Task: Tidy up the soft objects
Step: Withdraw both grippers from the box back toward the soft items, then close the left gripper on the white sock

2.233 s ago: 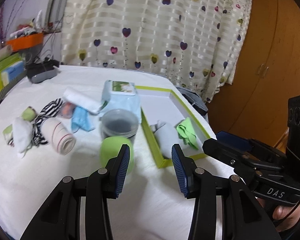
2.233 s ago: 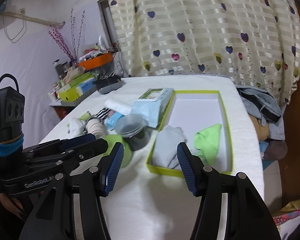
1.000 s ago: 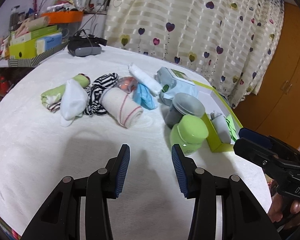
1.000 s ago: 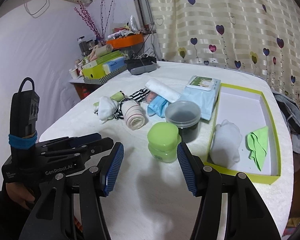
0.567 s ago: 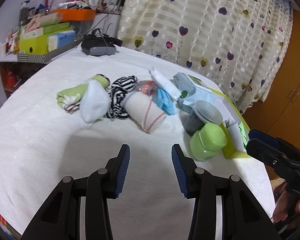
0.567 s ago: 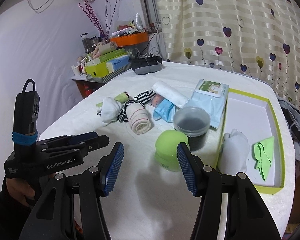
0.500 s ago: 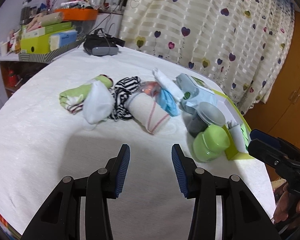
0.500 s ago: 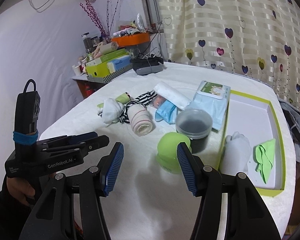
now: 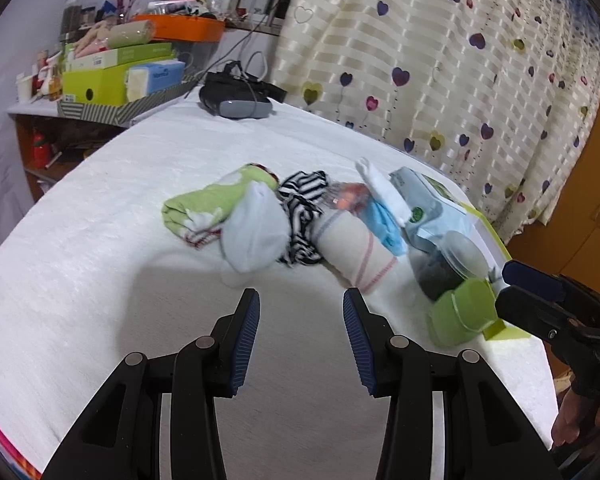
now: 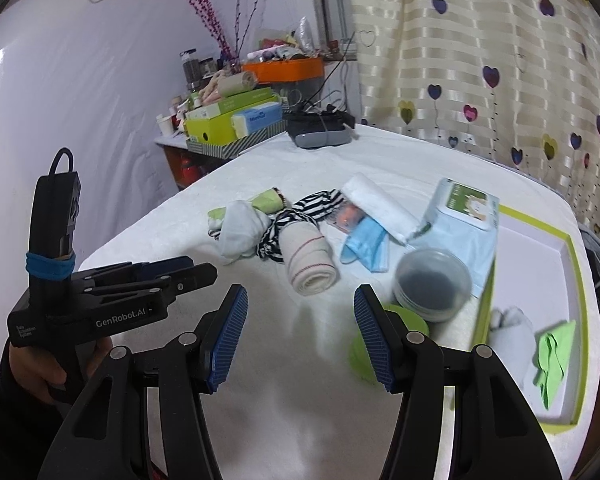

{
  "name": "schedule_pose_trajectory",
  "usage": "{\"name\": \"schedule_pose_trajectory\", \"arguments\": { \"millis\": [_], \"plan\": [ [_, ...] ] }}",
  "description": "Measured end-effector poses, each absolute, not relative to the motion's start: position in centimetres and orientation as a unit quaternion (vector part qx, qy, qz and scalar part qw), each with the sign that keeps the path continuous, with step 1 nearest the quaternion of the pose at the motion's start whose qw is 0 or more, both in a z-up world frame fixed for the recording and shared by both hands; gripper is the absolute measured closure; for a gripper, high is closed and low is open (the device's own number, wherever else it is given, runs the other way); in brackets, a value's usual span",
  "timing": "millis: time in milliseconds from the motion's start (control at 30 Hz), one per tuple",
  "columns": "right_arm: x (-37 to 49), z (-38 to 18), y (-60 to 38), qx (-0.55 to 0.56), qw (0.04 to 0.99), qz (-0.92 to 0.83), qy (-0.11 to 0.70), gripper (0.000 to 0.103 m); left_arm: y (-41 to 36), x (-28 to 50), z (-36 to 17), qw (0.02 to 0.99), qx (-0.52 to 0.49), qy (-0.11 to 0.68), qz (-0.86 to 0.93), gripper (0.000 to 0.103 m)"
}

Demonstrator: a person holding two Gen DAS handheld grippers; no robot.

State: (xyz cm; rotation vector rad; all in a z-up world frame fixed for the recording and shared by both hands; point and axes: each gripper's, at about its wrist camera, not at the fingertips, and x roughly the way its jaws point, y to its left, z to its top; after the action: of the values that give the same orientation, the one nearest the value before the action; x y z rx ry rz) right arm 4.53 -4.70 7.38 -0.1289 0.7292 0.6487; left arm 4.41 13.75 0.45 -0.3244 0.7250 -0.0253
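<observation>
Both views have been swung from the green-rimmed tray (image 10: 571, 264) toward the sock pile (image 9: 256, 224) mid-table. The left gripper (image 9: 300, 336) and right gripper (image 10: 300, 336) are held wide open, empty; another pickup is likely intended.

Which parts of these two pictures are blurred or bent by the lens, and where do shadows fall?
Left wrist view: fisheye bends the table edge; the green jar is smeared; a soft shadow lies ahead of the left gripper. Right wrist view: the green cloth in the tray is blurred; corners are vignetted black.
</observation>
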Motion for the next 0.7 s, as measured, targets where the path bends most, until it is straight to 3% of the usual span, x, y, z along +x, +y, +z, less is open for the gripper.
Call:
{"name": "schedule_pose_trajectory", "arguments": {
  "millis": [400,500,700],
  "plan": [
    [6.1,6.5,-2.9,-0.069,0.874,0.317,0.361,0.046,16.0,8.3,-0.6,0.919,-0.157,0.361,-0.001,0.059],
    [6.7,6.4,-2.6,-0.071,0.873,0.318,0.363,0.046,16.0,9.3,-1.0,0.918,-0.154,0.366,0.001,0.049],
    [8.0,6.3,-1.7,-0.079,0.871,0.317,0.367,0.046,15.7,10.9,-1.6,0.915,-0.149,0.375,0.008,0.049]
  ]
}}
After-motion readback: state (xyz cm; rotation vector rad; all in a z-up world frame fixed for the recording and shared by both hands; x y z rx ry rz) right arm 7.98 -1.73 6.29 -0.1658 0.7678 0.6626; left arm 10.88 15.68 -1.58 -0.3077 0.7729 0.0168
